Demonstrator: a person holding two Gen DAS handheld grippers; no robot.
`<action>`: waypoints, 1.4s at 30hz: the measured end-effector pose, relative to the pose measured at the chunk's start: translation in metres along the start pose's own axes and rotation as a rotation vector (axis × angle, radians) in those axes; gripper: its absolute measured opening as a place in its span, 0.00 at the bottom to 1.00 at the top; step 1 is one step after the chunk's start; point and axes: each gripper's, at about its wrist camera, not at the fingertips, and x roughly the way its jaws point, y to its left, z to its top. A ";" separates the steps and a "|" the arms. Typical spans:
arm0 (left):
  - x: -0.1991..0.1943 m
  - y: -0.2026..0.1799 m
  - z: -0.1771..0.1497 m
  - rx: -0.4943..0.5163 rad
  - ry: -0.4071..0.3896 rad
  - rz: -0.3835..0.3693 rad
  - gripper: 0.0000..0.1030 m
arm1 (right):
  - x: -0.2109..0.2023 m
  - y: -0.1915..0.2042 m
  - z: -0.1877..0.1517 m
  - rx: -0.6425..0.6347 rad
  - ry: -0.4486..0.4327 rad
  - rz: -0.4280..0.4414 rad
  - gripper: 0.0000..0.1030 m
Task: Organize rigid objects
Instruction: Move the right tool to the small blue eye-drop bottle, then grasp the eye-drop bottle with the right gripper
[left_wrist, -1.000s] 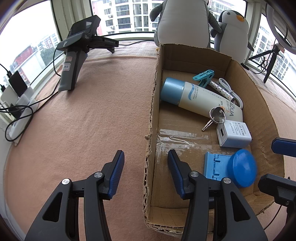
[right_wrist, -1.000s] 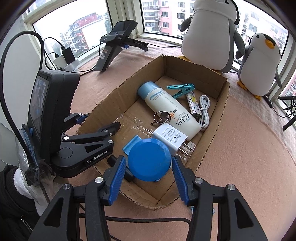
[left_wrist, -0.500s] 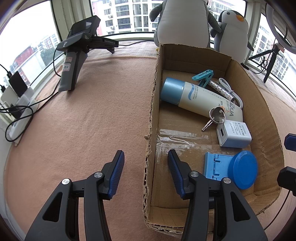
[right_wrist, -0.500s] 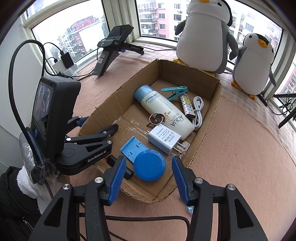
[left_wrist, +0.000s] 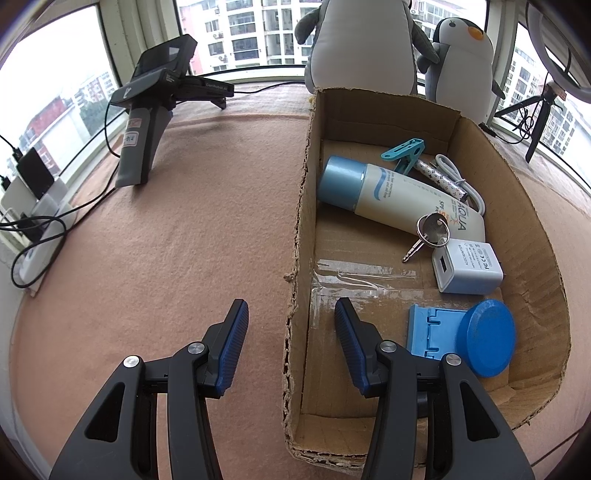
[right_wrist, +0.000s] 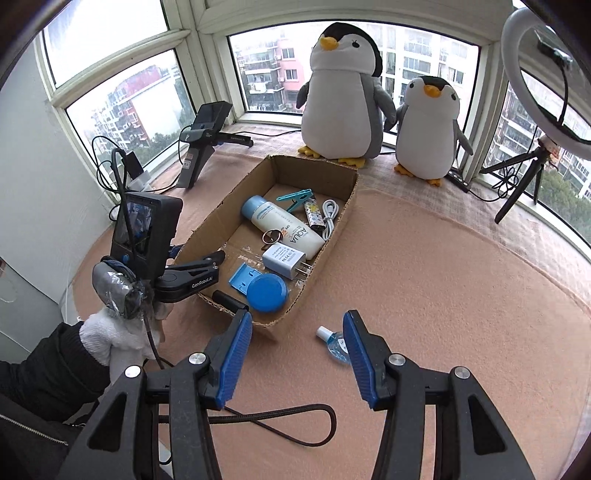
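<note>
Box wall (left_wrist: 301, 236) between tool fingers (left_wrist: 231, 347)

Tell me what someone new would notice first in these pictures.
Two grey-and-white plush penguins stand by the window, behind an open brown cardboard box filled with small items, including a round blue plastic lid at its near end. A small clear blue bottle lies outside on the pink cloth.

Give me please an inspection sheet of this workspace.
Surface: pink cloth, flat.
Job's things: cardboard box holds sunscreen bottle, charger, blue lid, clip, key; small blue bottle lies outside on the cloth.
Clutter: spare gripper device near the window.
Grippers: left gripper open, straddling the box's wall; right gripper open, empty.
Cables: black cable looped on the cloth; white cable in the box.
Surroundings: windows, plush penguins, ring light.
</note>
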 end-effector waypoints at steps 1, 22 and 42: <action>0.000 0.000 0.000 0.001 0.000 0.000 0.47 | -0.010 -0.004 -0.003 0.015 -0.006 -0.001 0.46; -0.004 -0.008 -0.002 0.009 -0.001 0.010 0.47 | 0.074 -0.042 -0.054 -0.058 0.131 -0.073 0.46; -0.004 -0.008 -0.005 -0.004 0.002 0.014 0.48 | 0.143 -0.041 -0.039 -0.225 0.233 -0.054 0.47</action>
